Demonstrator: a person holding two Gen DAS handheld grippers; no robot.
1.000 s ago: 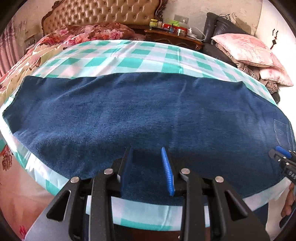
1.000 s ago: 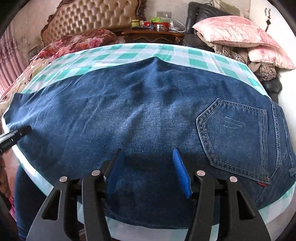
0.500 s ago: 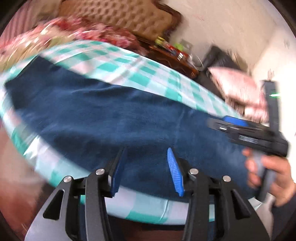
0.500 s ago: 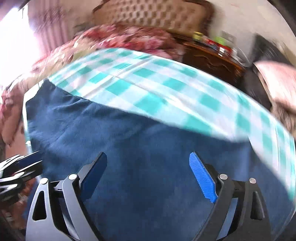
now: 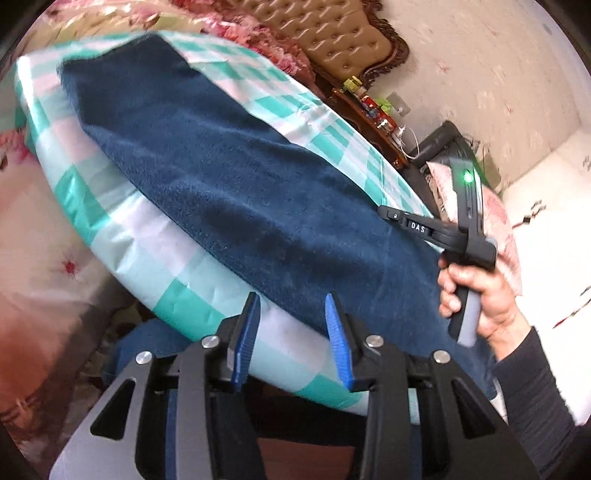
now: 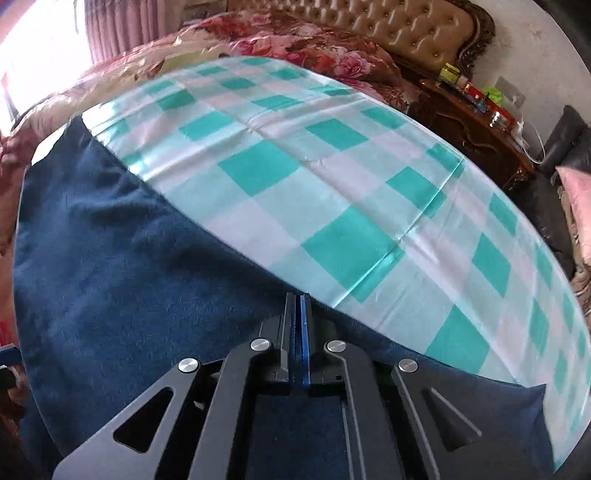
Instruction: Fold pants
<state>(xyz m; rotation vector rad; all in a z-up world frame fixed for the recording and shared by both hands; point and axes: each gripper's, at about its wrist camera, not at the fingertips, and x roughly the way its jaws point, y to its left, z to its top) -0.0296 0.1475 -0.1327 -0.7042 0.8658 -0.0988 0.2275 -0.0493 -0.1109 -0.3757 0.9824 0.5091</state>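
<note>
Dark blue pants (image 5: 236, 184) lie flat across a round table with a teal and white checked cloth (image 5: 122, 236). My left gripper (image 5: 291, 310) is open at the table's near edge, just short of the pants' near edge, holding nothing. My right gripper (image 5: 384, 211) shows in the left wrist view, held by a hand over the pants' far edge. In the right wrist view the pants (image 6: 129, 266) fill the lower left, and my right gripper (image 6: 296, 295) has its jaws closed together at the pants' far edge. Whether fabric is pinched between them is hidden.
A bed with a tufted headboard (image 6: 402, 29) and floral bedding (image 6: 295, 40) stands behind the table. A wooden nightstand (image 6: 476, 118) carries small items. Pink pillows (image 5: 495, 221) lie on a dark chair at the right. The tablecloth (image 6: 332, 177) beyond the pants is bare.
Both grippers swung left over the table. My right gripper went from wide open to closed at the pants' far edge. My left gripper stayed open and tilted toward the near edge.
</note>
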